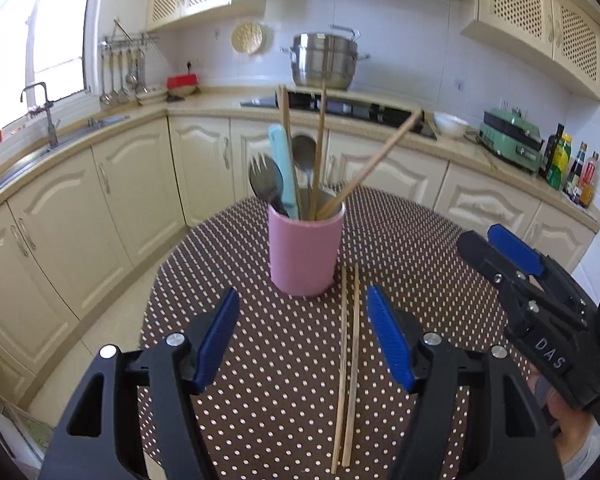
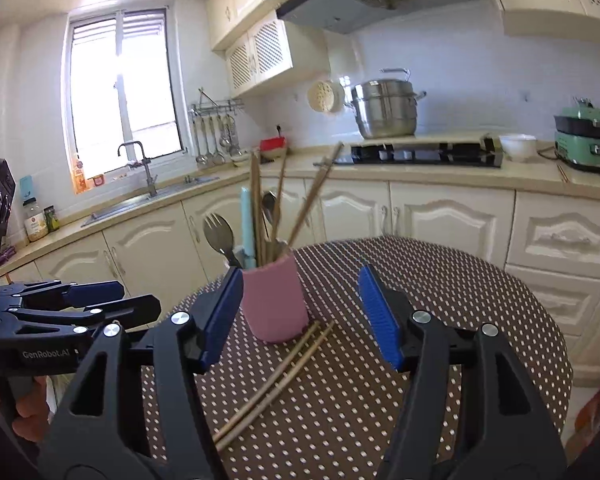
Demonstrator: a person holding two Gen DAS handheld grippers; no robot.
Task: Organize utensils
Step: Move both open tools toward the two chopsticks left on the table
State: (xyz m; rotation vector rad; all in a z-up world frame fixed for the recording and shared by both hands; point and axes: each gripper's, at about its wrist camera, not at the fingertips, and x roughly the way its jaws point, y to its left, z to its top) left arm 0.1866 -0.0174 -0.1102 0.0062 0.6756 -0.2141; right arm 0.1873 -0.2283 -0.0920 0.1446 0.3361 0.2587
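A pink cup (image 1: 305,251) stands on the polka-dot table (image 1: 260,360) and holds a spork (image 1: 265,178), a light blue utensil (image 1: 282,168), a spoon (image 1: 305,156) and three chopsticks. Two more chopsticks (image 1: 349,364) lie side by side on the table in front of the cup. My left gripper (image 1: 302,340) is open and empty above them. My right gripper (image 1: 496,248) hovers open at the right. In the right wrist view the cup (image 2: 274,300) and the lying chopsticks (image 2: 276,380) sit between the open right gripper's (image 2: 298,316) fingers; the left gripper (image 2: 136,300) is at the left.
Kitchen cabinets surround the table. A sink (image 1: 44,148) is at the left, a hob (image 1: 340,108) with a steel pot (image 1: 324,60) behind, a green appliance (image 1: 512,140) and bottles (image 1: 572,168) at the right. The table edge drops to the floor at the left.
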